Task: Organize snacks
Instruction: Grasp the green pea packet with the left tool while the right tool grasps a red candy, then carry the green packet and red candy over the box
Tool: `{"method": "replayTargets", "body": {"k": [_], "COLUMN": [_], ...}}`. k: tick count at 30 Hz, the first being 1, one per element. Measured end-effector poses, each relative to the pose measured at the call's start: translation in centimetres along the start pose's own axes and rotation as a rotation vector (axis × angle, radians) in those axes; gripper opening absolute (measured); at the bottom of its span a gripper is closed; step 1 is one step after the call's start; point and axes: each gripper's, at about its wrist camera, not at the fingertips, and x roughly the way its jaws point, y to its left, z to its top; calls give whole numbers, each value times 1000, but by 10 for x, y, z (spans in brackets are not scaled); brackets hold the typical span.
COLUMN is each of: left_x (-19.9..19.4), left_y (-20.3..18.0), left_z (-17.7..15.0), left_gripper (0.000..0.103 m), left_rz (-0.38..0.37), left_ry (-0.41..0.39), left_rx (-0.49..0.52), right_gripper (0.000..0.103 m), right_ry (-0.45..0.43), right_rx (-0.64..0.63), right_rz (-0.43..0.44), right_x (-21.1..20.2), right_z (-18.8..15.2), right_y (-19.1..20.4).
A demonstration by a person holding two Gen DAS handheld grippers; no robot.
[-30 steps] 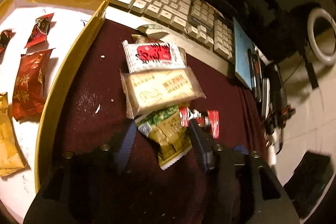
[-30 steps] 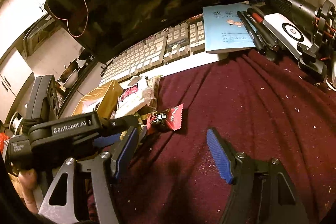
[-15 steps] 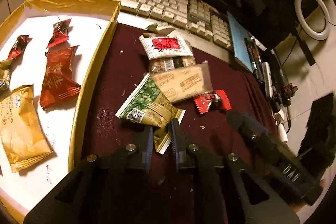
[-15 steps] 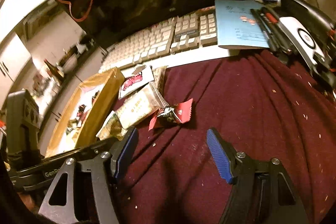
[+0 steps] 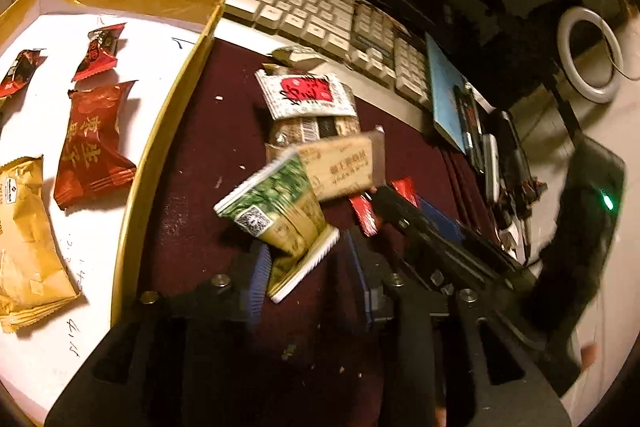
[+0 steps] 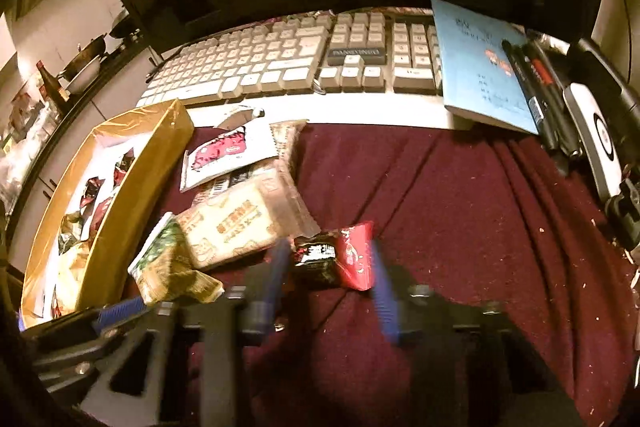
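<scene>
A green snack packet (image 5: pixel 280 207) lies tilted between my left gripper's (image 5: pixel 308 275) jaws, which are opening; the pads stand off its lower edge. My right gripper (image 6: pixel 330 275) is closing on a red candy (image 6: pixel 332 259), and its blue pads meet both wrapper ends. In the left wrist view one of the right gripper's fingers (image 5: pixel 400 215) crosses that candy. A beige packet (image 5: pixel 340 167) and a white-and-red packet (image 5: pixel 304 95) are piled behind. The gold tray (image 5: pixel 160 131) on the left holds a red packet (image 5: pixel 90 143), a golden packet (image 5: pixel 24 239) and small red candies (image 5: pixel 100 51).
A dark red cloth (image 6: pixel 460 227) covers the desk. A white keyboard (image 6: pixel 280 67) runs along the back. A blue booklet (image 6: pixel 480 67) with pens (image 6: pixel 536 83) lies at the right. A ring light (image 5: pixel 588 55) stands beyond the desk edge.
My left jaws, pinched on the green packet's edge half a second ago, have parted. My right gripper has moved up to the red candy and narrowed around it.
</scene>
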Motion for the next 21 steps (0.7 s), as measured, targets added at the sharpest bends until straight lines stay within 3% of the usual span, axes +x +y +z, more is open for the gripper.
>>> {"method": "replayTargets", "body": {"k": [6,7,10,14,17,21], "left_x": [14,16,18,18,12,-9], "left_y": [-5,-6,-5,-4,-5,5], "left_z": [12,13,17,14,6,-12], "left_gripper": [47,48,48,26,23,23], "left_rz": [51,56,67,96,99,-29], "left_ry": [-4,-7,-20,-33,-25,12], "left_rx": [11,7,-12,4,49,15], "right_gripper": [23,13,11,10,10,10], "right_ry": [-46,-54,-73,-98,-106,-125], "right_rx": [19,28,44,65,88,89], "right_rz": [25,30,55,73,102,123], "right_x": [-18,-21,-31,-37,-37,-43], "right_z": [-11,-14,-22,-30,-30,-32], "right_y": [-7,-10,-20,-31,-37,-39]}}
